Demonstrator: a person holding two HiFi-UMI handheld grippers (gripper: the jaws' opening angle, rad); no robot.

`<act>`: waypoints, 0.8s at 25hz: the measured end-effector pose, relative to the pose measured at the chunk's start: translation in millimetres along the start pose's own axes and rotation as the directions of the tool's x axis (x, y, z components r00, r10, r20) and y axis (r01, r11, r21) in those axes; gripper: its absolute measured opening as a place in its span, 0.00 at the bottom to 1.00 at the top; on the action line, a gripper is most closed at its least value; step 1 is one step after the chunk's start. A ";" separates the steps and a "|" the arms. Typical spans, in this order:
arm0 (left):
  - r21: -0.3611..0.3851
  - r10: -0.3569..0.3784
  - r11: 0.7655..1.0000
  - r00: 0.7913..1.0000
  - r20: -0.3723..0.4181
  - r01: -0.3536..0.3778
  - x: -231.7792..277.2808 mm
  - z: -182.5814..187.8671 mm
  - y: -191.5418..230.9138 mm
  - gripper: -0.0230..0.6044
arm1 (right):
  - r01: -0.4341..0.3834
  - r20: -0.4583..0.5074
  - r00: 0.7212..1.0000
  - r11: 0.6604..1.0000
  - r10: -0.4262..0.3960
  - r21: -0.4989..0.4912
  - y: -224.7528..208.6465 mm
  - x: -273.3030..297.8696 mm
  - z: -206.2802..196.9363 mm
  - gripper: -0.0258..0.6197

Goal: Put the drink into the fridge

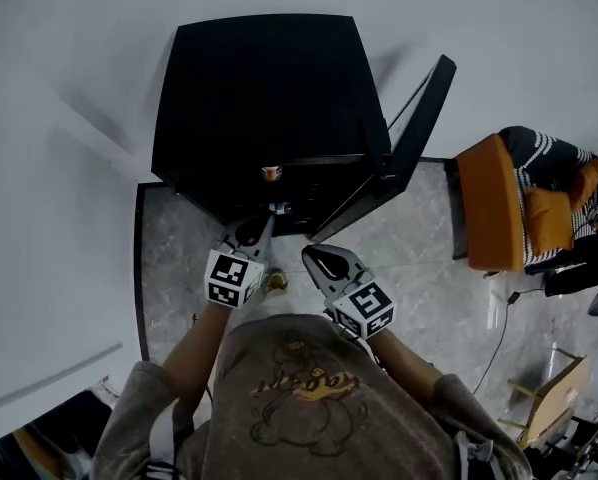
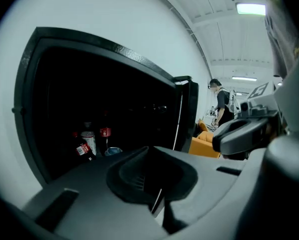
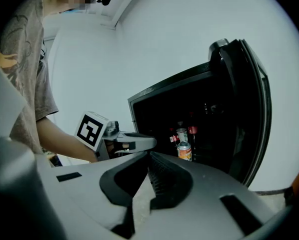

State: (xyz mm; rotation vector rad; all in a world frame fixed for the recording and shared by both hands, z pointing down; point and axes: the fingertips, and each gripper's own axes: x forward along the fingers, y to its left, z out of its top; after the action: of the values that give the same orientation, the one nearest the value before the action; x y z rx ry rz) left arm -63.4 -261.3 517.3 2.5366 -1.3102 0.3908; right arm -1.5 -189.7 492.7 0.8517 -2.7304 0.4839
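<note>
We look from the head steeply down on the top of the black fridge (image 1: pixel 264 88) and its open door (image 1: pixel 411 133), with our own shoulders at the near edge. The left gripper view sits low and close before the open front, facing into the dark inside. The right gripper view stands a little farther back on the right, facing the same opening. Both share the cans and bottles (image 3: pixel 183 144) inside. Each also catches the other tool, the left gripper (image 3: pixel 150 143) and the right gripper (image 2: pixel 218 141).

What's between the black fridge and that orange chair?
The open door stands between fridge and orange chair, seen in the head view.
</note>
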 end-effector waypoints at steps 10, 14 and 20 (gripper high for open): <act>-0.005 -0.060 0.998 0.998 -0.030 0.060 -60.7 24.8 -45.1 0.05 | -0.037 0.042 0.998 0.999 0.037 0.002 19.3 -17.1 7.4 0.08; -0.010 -0.071 0.997 0.997 -0.016 0.071 -75.2 30.8 -56.9 0.05 | -0.040 0.073 0.996 0.999 0.041 -0.014 24.0 -25.4 14.3 0.08; -0.030 -0.070 0.997 0.998 0.002 0.070 -89.3 29.8 -68.2 0.05 | -0.036 0.083 0.996 0.999 0.038 -0.024 33.5 -34.8 13.3 0.08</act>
State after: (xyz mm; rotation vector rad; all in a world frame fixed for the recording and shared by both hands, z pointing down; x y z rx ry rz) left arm -53.7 -166.3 451.0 2.5498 -1.2137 0.3529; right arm 5.2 -151.1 461.3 0.8352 -2.8265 0.4329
